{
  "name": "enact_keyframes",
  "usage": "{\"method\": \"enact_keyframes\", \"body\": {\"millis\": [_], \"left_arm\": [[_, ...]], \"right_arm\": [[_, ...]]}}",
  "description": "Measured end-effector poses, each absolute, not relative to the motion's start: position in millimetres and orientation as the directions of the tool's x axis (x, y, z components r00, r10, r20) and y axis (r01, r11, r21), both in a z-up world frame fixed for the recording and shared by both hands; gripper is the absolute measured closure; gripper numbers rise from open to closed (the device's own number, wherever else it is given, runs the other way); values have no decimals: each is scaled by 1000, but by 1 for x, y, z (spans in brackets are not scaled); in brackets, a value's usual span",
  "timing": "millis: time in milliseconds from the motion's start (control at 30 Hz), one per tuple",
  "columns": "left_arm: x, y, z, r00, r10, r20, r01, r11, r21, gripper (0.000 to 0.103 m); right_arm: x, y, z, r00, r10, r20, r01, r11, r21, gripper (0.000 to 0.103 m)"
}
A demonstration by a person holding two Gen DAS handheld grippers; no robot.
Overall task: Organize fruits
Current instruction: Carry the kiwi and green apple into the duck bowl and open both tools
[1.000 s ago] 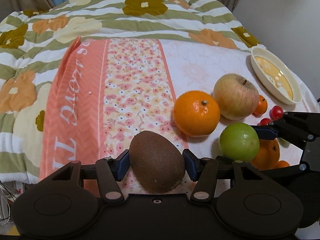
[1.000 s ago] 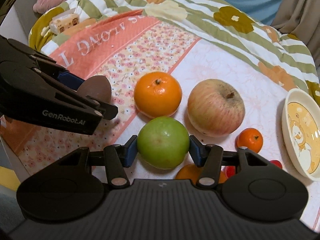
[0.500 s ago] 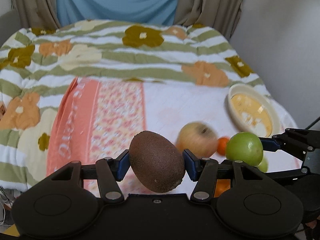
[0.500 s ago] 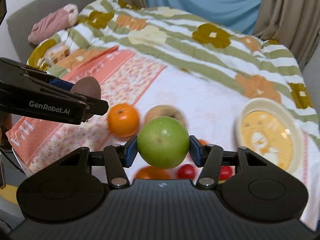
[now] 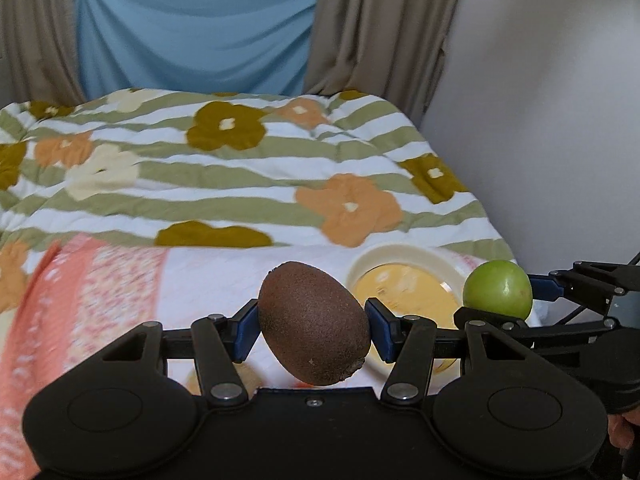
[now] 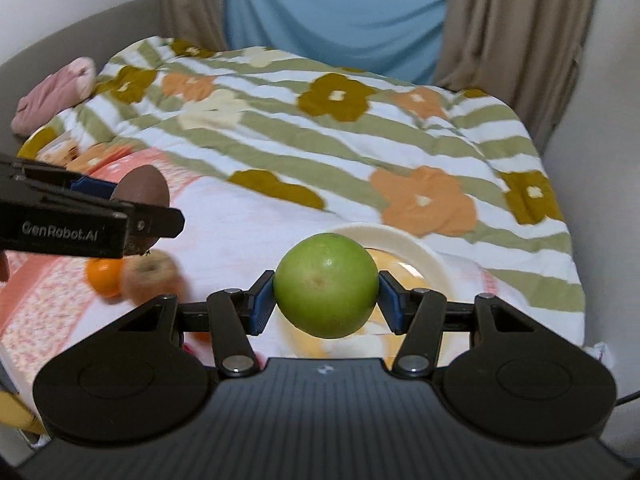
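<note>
1 kiwi [image 5: 314, 326], 1 green apple [image 6: 326, 285], 1 orange [image 6: 103, 276], 1 reddish apple [image 6: 152, 276], 1 bowl [image 6: 404, 246], 2 grippers: left gripper [image 5: 314, 330], right gripper [image 6: 326, 306].

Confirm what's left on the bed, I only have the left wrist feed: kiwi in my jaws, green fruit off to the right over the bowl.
Observer: In the right wrist view, an orange and a blurred reddish apple lie on the cloth, below the left gripper.
Operator: Is the green one properly clamped?
Observer: Yes. The right gripper has a blue pad on each side of the green fruit, which hangs in front of the bowl, not in it.
Operator: Anything else on the bed?
Observer: A pink bundle at the far left edge of the quilt, outside your frame.
</note>
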State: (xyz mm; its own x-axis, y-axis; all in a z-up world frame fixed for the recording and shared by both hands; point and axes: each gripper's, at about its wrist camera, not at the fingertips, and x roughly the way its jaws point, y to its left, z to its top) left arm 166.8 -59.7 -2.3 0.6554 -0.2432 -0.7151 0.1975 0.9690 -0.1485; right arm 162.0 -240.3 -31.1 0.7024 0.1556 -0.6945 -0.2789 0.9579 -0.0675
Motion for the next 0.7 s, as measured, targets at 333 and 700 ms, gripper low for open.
{"method": "enact_keyframes", "body": {"millis": [333,700], "left_arm": [[222,-148,-41,637,-274,-721,287,952,-109,43],[275,-191,-112,576,-213,-790,325,945,-18,43]], "right_arm": [[225,-322,-60,679,172,-714,-210,977,37,34],[274,-355,-105,639,177,-748,-194,979,65,34]]}}
